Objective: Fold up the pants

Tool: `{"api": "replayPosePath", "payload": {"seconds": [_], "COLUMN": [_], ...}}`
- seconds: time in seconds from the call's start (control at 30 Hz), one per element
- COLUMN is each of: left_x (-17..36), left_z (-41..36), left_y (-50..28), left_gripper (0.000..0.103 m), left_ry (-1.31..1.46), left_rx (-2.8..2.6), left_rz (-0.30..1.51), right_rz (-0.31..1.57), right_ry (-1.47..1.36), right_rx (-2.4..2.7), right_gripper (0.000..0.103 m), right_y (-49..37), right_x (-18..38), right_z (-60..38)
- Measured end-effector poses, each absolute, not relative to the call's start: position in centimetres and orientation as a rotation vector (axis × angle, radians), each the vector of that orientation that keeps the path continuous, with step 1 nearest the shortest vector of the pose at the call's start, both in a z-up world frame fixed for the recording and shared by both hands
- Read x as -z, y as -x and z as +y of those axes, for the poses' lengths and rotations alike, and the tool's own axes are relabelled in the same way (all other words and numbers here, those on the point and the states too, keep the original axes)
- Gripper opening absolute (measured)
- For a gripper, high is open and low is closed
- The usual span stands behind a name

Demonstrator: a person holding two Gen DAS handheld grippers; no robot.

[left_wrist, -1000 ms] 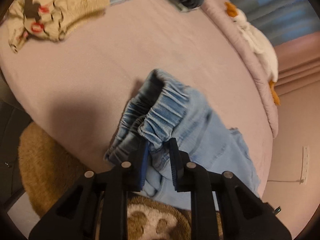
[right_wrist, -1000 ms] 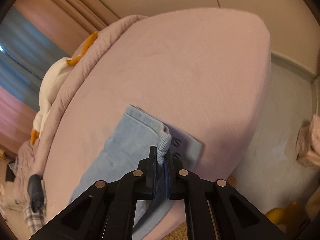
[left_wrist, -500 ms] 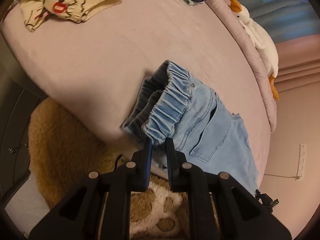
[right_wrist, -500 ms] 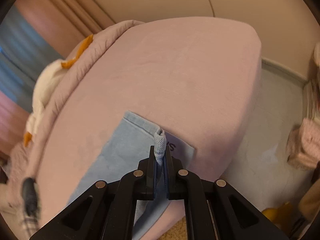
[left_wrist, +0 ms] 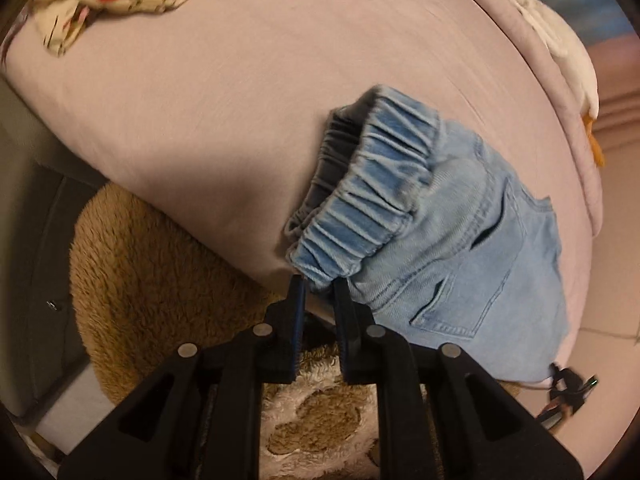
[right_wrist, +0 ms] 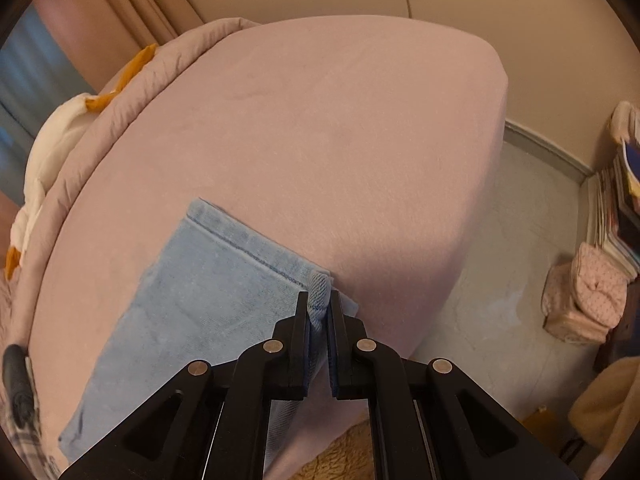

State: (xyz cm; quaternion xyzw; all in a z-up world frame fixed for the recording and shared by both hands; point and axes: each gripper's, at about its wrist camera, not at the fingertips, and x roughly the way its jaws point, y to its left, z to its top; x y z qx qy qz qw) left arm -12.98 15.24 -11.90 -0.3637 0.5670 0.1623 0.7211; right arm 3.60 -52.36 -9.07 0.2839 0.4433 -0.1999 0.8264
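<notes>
The left gripper [left_wrist: 319, 286] has its fingers clamped on the elastic waistband [left_wrist: 360, 216] of soft, limp denim pants [left_wrist: 472, 264] lying at the bed [left_wrist: 240, 100] edge, five o'clock. The right gripper [right_wrist: 319, 300] pinches the hem [right_wrist: 318, 288]; corners give the surest hold.

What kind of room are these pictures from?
Most likely a bedroom: a bed with a pink fitted sheet, a white stuffed duck toy lying along its far edge, and a shaggy brown rug beside it.

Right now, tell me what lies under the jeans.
The jeans lie on the pink bed sheet, which shows all around them. The sheet directly beneath is covered, so anything there stays unseen.
</notes>
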Motion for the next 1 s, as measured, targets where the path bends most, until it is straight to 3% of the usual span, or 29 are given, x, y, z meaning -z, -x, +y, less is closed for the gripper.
{"api": "replayPosePath", "payload": {"seconds": [0.27, 0.37, 0.47, 0.53, 0.6, 0.63, 0.67, 0.77, 0.83, 0.87, 0.93, 1.0], "left_x": [7.3, 8.9, 11.1, 11.0, 9.6, 9.0, 8.1, 6.0, 5.9, 5.7, 5.6, 5.3], "left_z": [15.5, 16.7, 17.0, 16.8, 16.9, 17.0, 17.1, 17.5, 17.5, 17.3, 17.8, 17.9], "left_y": [12.4, 12.2, 12.8, 12.9, 12.5, 12.4, 12.2, 11.8, 11.8, 11.7, 11.9, 12.5], "left_gripper": [0.014, 0.010, 0.011, 0.014, 0.014, 0.015, 0.018, 0.039, 0.047, 0.061, 0.075, 0.081], "left_ry": [0.729, 0.648, 0.744, 0.763, 0.764, 0.759, 0.746, 0.688, 0.633, 0.618, 0.661, 0.717], "left_rx": [-0.398, -0.500, -0.452, -0.422, -0.405, -0.404, -0.407, -0.425, -0.437, -0.428, -0.388, -0.332], "left_rz": [1.135, 1.222, 1.295, 1.280, 1.221, 1.201, 1.168, 1.113, 1.104, 1.093, 1.045, 0.985], "right_rz": [0.780, 0.865, 0.972, 0.929, 0.972, 0.998, 1.009, 0.933, 0.910, 0.905, 0.921, 0.961], "right_ry": [-0.550, -0.496, -0.529, -0.501, -0.477, -0.473, -0.466, -0.428, -0.392, -0.367, -0.321, -0.289], "right_rx": [0.321, 0.420, 0.446, 0.442, 0.447, 0.464, 0.478, 0.439, 0.363, 0.285, 0.121, -0.123], "right_gripper": [0.007, 0.007, 0.007, 0.007, 0.016, 0.029, 0.040, 0.050, 0.054, 0.055, 0.055, 0.055], "right_y": [-3.8, -4.9, -4.6, -3.7, -3.6, -3.8, -3.6, -3.3, -3.6, -4.3, -5.5, -7.2], "right_x": [4.0, 6.2, 9.9, 9.8, 9.4, 9.0, 8.4, 4.9, 3.0, 2.2, 1.5, 1.7], "right_z": [-51.3, -51.7, -52.2, -51.8, -51.3, -51.0, -50.5, -47.7, -44.7, -42.7, -38.2, -32.2]}}
